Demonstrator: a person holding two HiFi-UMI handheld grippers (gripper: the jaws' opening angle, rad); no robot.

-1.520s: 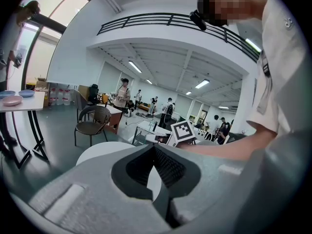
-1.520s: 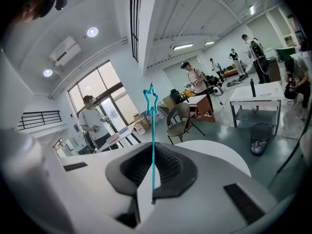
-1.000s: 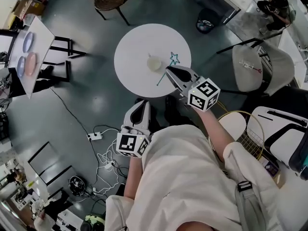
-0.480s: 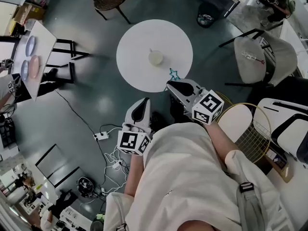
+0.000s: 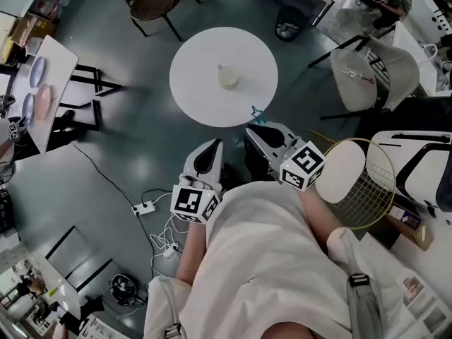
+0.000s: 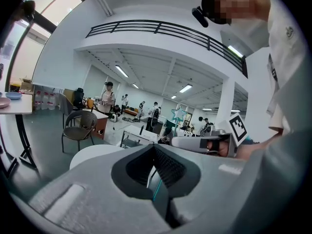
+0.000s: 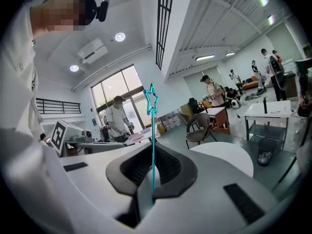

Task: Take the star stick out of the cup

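The right gripper (image 5: pixel 254 130) has its jaws nearly closed on the thin teal shaft of the star stick (image 5: pixel 257 114), which in the head view sits just below the lower rim of the round white surface (image 5: pixel 201 62), off it and well apart from the cup (image 5: pixel 227 77). In the right gripper view the stick (image 7: pixel 152 130) rises straight up from between the dark pads of that gripper (image 7: pixel 152 165), with its outlined star at the top, standing upright against the bright room. The cup stands alone near the middle of the surface, upper centre of the frame, and from above its mouth shows only a pale inside. The left gripper (image 5: pixel 212 148) hangs lower left of the right one, off the surface. In its own view its jaws (image 6: pixel 155 167) are pressed together and hold nothing, and the star (image 6: pixel 178 114) shows beyond them above the right gripper's body. At the far left of the head view a side table (image 5: pixel 60 62) carries flat plates (image 5: pixel 42 94), one pink and the others bluish. A dark bin (image 5: pixel 287 29) stands on the floor above the round surface, and I cannot tell what is in it.
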